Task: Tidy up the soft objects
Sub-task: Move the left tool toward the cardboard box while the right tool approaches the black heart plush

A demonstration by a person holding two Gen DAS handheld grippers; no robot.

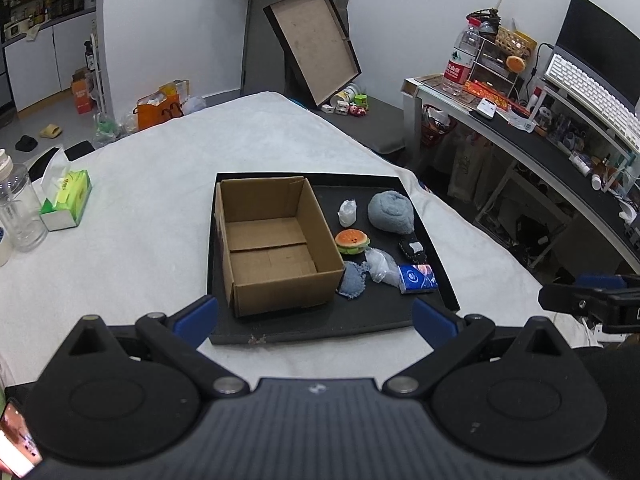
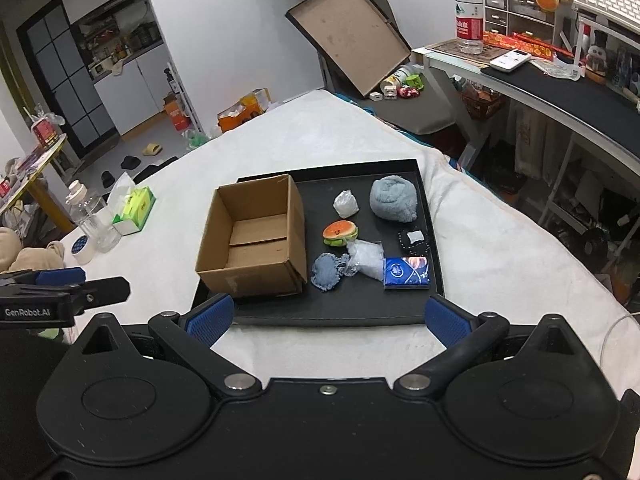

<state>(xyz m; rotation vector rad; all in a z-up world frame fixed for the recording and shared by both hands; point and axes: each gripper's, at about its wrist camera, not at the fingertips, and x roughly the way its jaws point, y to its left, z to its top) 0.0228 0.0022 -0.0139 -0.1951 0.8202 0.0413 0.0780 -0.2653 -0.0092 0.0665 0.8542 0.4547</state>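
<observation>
An empty cardboard box (image 1: 272,244) (image 2: 252,236) stands on the left of a black tray (image 1: 384,312) (image 2: 360,308). Right of it on the tray lie a rolled grey towel (image 1: 391,212) (image 2: 394,199), a plush burger (image 1: 352,241) (image 2: 341,233), a denim pouch (image 1: 353,280) (image 2: 326,272), a blue tissue pack (image 1: 417,278) (image 2: 406,273), two clear plastic wads (image 1: 347,212) (image 2: 366,262) and a small black item (image 1: 414,250) (image 2: 414,242). My left gripper (image 1: 316,320) is open and empty before the tray's near edge. My right gripper (image 2: 328,320) is open and empty, also short of the tray.
The tray rests on a white-covered table (image 1: 140,208) (image 2: 500,248). A green tissue box (image 1: 66,204) (image 2: 134,210) and a clear bottle (image 1: 20,212) (image 2: 92,216) stand at the left. A cluttered desk (image 1: 540,136) is at the right. A leaning board (image 1: 316,48) stands behind.
</observation>
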